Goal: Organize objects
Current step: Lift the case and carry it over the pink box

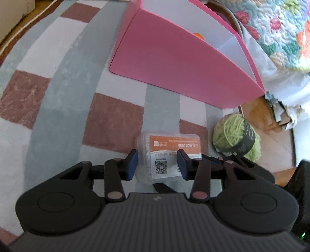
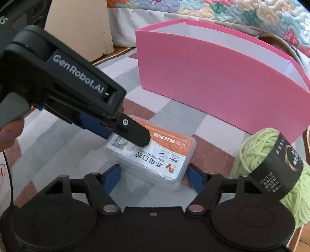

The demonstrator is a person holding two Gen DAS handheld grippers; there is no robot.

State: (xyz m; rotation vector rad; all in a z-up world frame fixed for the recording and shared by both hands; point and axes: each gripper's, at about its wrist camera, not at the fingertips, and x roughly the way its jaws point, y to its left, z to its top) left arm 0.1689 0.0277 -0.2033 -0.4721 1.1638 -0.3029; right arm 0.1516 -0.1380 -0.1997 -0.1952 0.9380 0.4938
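My left gripper (image 1: 157, 164) sits low over the rug, blue rubber pads either side of the clear plastic case (image 1: 166, 153). Left pad (image 1: 131, 164) is just at the case's edge; right pad (image 1: 183, 164) lies over the label. Can't tell if they're pinching it yet, so grip on that side is unclear. Seen from the right wrist cam, the left gripper (image 2: 127, 133) comes in from the left w/ its black fingertip lying over the label near the QR code.

My right gripper (image 2: 154, 175) is spread wide, blue pads (image 2: 112, 177) flanking the near end of the case (image 2: 155, 155), small gaps both sides, nothing clamped.

Case is a flat rounded-corner rectangle, see-through plastic, glossy paper label in orange + white w/ a QR code and printed digits. It lies flat on the rug (image 1: 58, 97), a short-pile checked weave of grey, white and dusty red blocks.

Just right of the case: ball of lime-green yarn (image 2: 271, 164), fuzzy strands, wrapped in a dark printed paper band. It's near the case, not touching.

Beyond both: a pink box (image 2: 213, 87), smooth matte card, open top, white inside, standing on the rug. Behind it, a quilted floral blanket (image 2: 242, 13) in puffy stitched patches.
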